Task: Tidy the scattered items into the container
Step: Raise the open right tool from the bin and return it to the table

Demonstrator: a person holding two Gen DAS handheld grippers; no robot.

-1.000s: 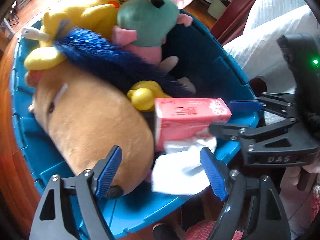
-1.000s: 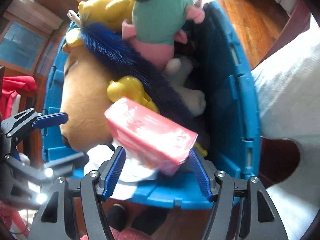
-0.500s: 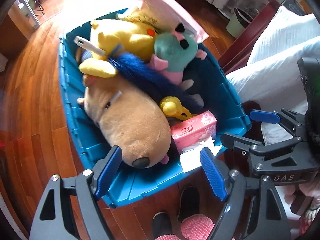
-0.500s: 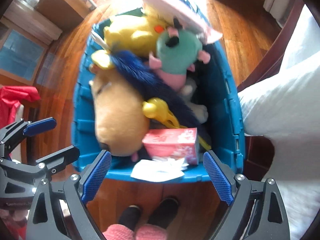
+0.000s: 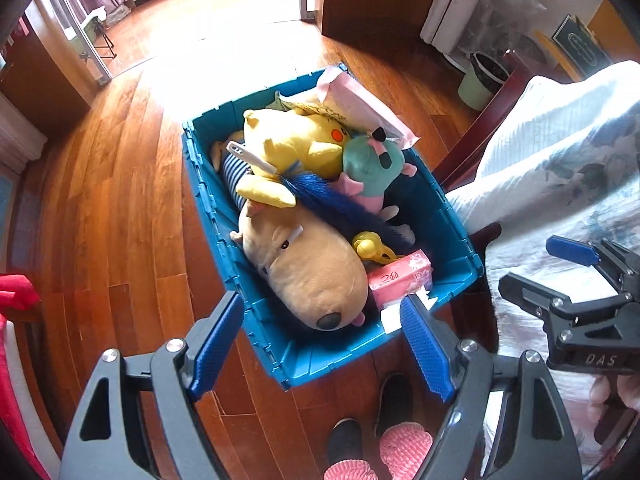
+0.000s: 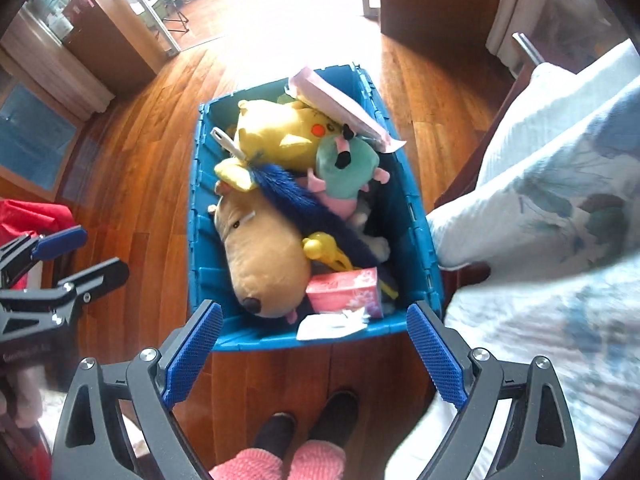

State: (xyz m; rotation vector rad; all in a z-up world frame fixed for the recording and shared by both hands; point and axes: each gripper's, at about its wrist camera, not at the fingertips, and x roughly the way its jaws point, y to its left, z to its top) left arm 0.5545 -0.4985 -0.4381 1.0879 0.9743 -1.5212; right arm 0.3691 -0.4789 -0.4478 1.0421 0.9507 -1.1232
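A blue plastic crate stands on the wooden floor, full of toys: a tan plush dog, a yellow plush, a teal and pink plush, a blue feather duster, a yellow toy. A pink tissue pack lies at the near end with white tissue hanging over the rim. My left gripper and my right gripper are both open and empty, high above the crate's near edge.
A bed with a white floral quilt lies to the right. A red cloth sits at the left. The person's feet in pink slippers stand just below the crate. A green bin stands at the back right.
The right gripper let go of the pink tissue pack, which now lies in the crate. Both grippers have pulled up and back, well away from the crate.
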